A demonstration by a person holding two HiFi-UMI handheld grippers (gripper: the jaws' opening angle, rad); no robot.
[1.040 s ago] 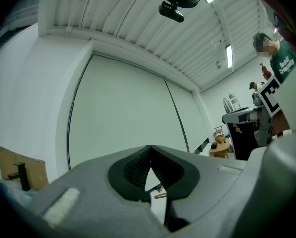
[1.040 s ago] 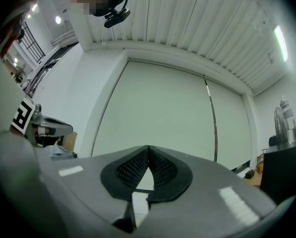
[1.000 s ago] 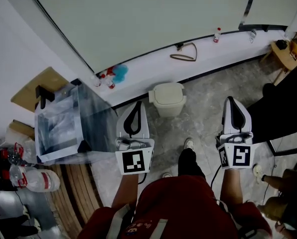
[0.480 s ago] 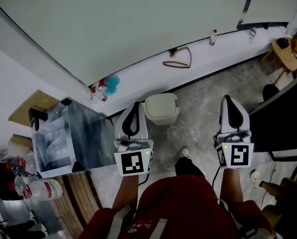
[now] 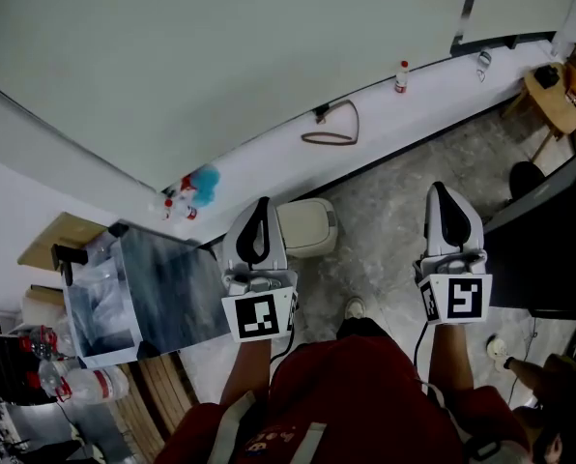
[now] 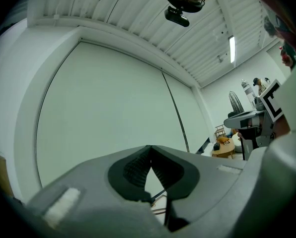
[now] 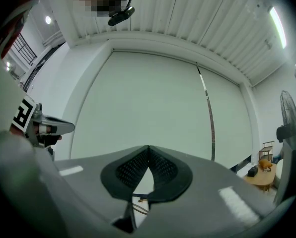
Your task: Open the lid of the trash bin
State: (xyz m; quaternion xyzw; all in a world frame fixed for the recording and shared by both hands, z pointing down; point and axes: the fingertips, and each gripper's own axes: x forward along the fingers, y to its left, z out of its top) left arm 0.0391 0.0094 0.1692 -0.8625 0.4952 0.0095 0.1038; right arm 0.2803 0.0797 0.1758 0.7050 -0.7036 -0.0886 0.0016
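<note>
Bin (image 5: 319, 249) stands on the grey floor (image 5: 394, 196), backed against the low white ledge (image 5: 269, 167) that runs along the foot of the big pale wall (image 5: 220, 56). Its beige lid (image 5: 303, 217) lies down flat, closed. In the head view the bin sits just to the right of the left gripper (image 5: 261, 202), and nothing touches it.

Both grippers are held out in front of the person, roughly level and side by side, well apart. The left gripper's jaws are clenched, with the ribbed black pads meeting at the tips and nothing between them. The right gripper (image 5: 441, 189) is pressed together the same way and is also empty. It hangs over bare floor, well to the right of the bin.

Left of the left gripper is a clear box (image 5: 167, 293). On the ledge lie a hanger (image 5: 331, 129) and, further right, 1 small bottle (image 5: 401, 73). A low wooden table (image 5: 551, 100) sits at the far right. Between the 2 grippers, 1 shoe (image 5: 354, 307) of the person shows on the floor.
</note>
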